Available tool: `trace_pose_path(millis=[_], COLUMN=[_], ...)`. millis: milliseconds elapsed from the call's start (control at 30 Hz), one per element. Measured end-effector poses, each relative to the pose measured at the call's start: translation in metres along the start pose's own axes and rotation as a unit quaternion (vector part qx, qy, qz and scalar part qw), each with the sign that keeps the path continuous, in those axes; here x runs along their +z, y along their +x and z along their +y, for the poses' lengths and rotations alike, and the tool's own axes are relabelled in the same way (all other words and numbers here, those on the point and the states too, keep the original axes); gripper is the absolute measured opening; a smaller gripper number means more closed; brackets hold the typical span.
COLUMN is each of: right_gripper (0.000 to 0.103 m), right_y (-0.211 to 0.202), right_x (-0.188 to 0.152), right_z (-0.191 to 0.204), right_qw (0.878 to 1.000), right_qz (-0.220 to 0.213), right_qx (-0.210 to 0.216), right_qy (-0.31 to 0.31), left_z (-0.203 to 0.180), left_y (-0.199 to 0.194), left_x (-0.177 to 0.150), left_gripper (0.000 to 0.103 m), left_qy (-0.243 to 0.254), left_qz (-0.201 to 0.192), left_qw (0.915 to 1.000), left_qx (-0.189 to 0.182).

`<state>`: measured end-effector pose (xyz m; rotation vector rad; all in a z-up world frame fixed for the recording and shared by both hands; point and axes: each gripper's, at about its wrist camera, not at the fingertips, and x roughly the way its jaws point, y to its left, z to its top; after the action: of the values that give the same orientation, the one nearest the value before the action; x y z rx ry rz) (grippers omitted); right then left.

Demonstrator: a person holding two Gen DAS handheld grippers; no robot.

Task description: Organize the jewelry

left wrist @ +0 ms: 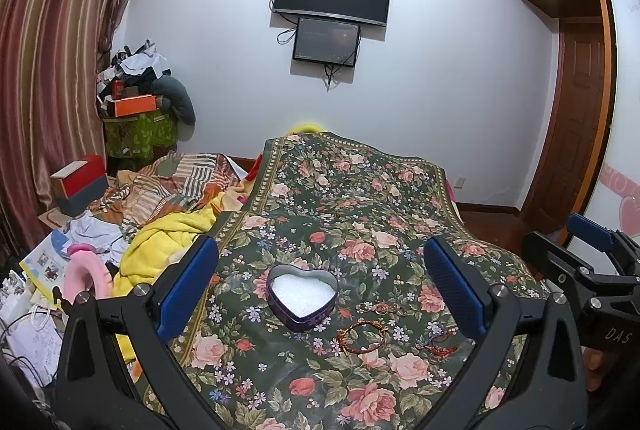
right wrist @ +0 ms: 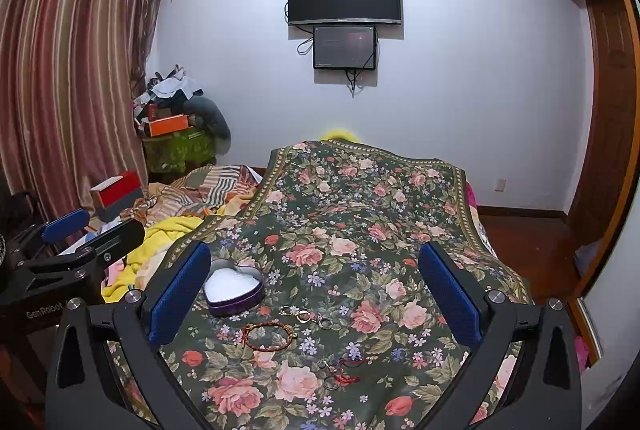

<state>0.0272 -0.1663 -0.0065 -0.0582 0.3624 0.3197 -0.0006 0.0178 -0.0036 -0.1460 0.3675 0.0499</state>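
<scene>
Heart tin [left wrist: 302, 304] holds white filling; bracelet [left wrist: 362, 337] beside it

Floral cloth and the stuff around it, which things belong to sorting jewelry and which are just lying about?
For the job:
heart-shaped tin
braided bracelet
ring chain
red cord piece

Lying about:
yellow blanket
patchwork quilt
orange box
red box

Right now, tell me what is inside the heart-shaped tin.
The heart-shaped tin is open and holds only a white, grainy-looking lining. No jewelry lies on it. Anything beneath that lining is hidden.
</scene>
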Motion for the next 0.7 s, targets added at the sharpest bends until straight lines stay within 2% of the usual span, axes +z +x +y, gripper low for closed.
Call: trace_pose_path(millis=[700], right_gripper=[0.103], right_y=[-0.0002], right_x=[0.0001], right_z=[0.0010], right_qw=[1.000], right_qz=[0.000], right_qx=[0.001], right_qy=[0.000], left_z=[0.0006], left_y=[0.0003], left_x=[0.0002], left_gripper=[0.103], left_qy=[0.001], left_qz=[0.000], left_qw=[1.0000], left_qx=[-0.001])
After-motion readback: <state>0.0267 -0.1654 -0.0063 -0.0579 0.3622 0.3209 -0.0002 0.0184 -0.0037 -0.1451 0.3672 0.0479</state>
